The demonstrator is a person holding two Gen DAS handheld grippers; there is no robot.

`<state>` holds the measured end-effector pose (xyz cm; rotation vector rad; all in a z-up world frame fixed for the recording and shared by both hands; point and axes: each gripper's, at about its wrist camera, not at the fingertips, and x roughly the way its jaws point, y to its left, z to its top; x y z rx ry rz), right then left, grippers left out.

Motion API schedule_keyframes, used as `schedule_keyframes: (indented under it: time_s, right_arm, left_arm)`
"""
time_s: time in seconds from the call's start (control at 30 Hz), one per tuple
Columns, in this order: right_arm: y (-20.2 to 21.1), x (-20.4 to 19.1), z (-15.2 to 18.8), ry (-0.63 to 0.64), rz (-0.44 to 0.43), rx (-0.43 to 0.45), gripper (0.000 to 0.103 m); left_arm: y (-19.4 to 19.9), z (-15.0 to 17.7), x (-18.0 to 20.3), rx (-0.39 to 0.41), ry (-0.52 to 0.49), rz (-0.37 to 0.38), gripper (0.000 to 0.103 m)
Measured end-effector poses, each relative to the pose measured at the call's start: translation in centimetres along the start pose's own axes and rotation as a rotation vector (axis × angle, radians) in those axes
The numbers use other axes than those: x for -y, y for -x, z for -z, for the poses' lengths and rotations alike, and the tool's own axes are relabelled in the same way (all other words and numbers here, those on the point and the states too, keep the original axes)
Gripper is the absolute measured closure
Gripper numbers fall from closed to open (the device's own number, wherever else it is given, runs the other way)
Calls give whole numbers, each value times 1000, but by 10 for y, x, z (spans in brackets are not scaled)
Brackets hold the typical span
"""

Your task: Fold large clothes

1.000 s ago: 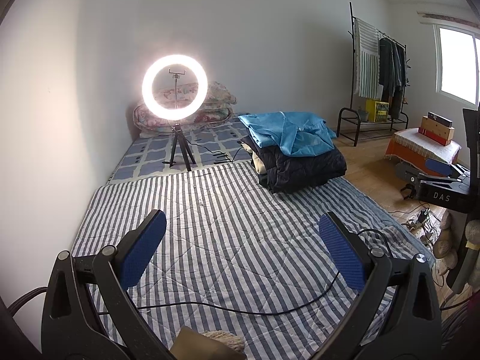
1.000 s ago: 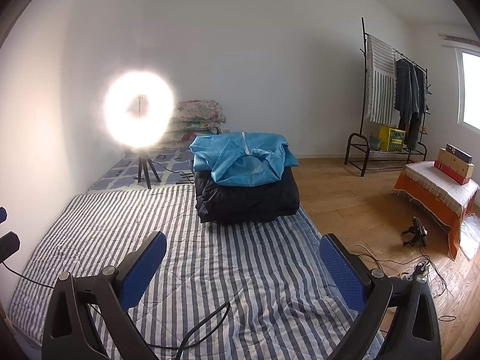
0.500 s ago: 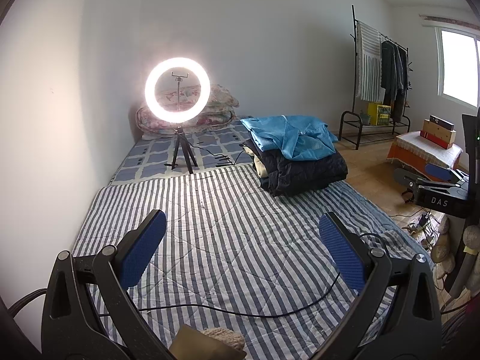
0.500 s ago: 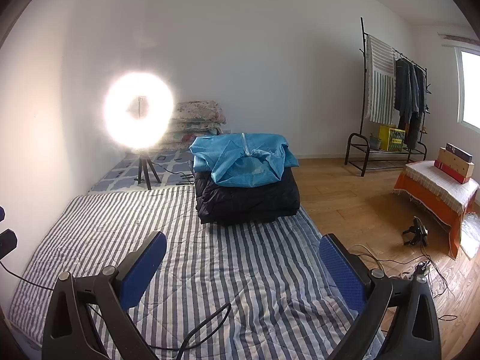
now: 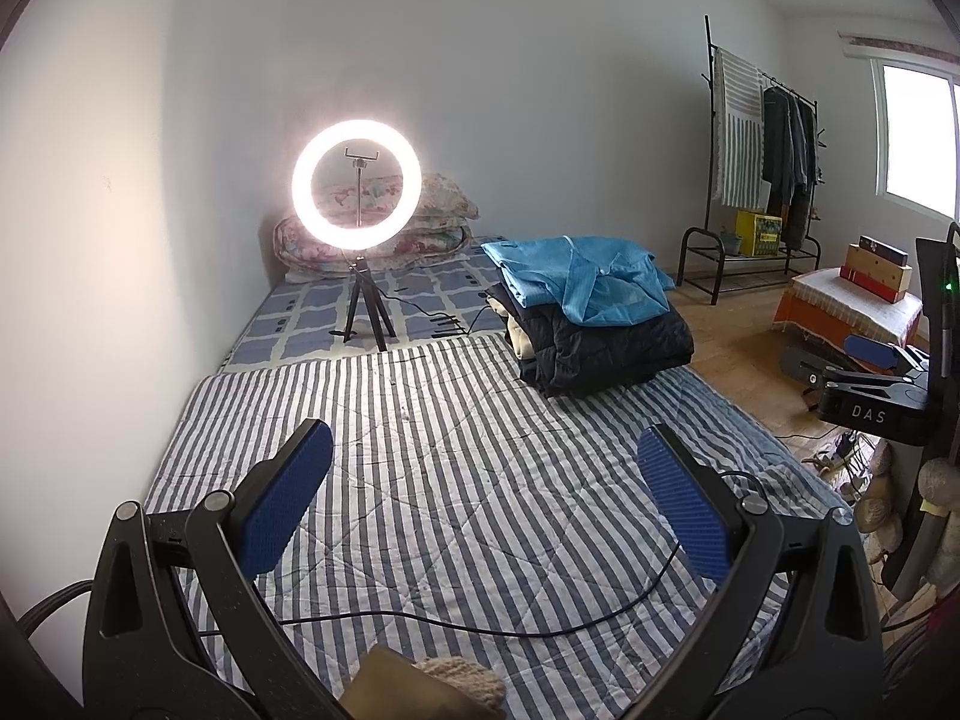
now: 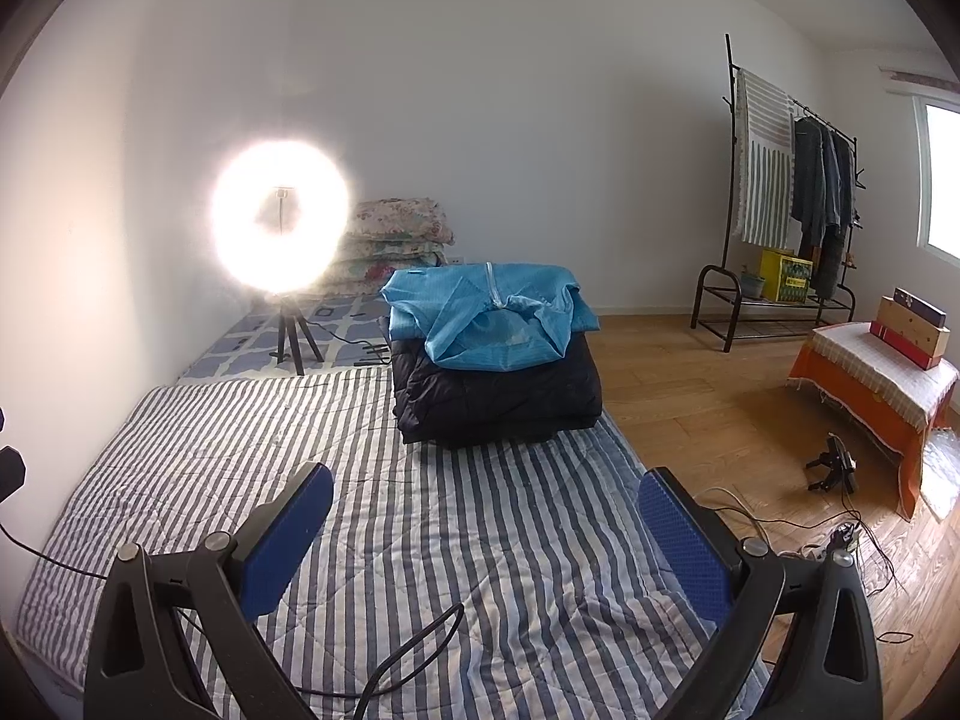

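Above the striped quilt [image 5: 480, 480], the left hand-held gripper [image 5: 483, 516] is being held w/ its blue pads wide apart and nothing between them. The right hand-held gripper [image 6: 483, 540] is likewise being held spread over the quilt's right part, empty. A black cable [image 5: 480, 624] is lying across the quilt just in front of the left one.

The clothes are being kept in a stack at the quilt's far right edge, well apart from both grippers: a blue garment [image 6: 489, 315] is resting crumpled on top of a folded black jacket [image 6: 498, 402]; in the left view a beige item [image 5: 519, 336] is showing at the stack's left side.

Behind the quilt, a lit ring light [image 5: 356, 181] is standing on a tripod on a checked blue mattress [image 5: 312, 318], w/ floral bedding [image 5: 444, 210] piled against the wall. At the right, a clothes rack [image 6: 780, 210] and a low stand w/ an orange cover [image 6: 864, 378], carrying boxes, are being seen on the wood floor [image 6: 690, 396].
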<state>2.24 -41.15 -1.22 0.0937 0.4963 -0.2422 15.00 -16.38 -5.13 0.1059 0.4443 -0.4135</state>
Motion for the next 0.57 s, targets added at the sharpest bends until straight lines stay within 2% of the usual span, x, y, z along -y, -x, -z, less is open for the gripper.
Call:
schedule_keyframes:
  time_s: [0.57]
  right_arm:
    - [0, -1, 1, 7, 2, -3, 0]
  left_arm:
    - [2, 0, -3, 7, 18, -10, 0]
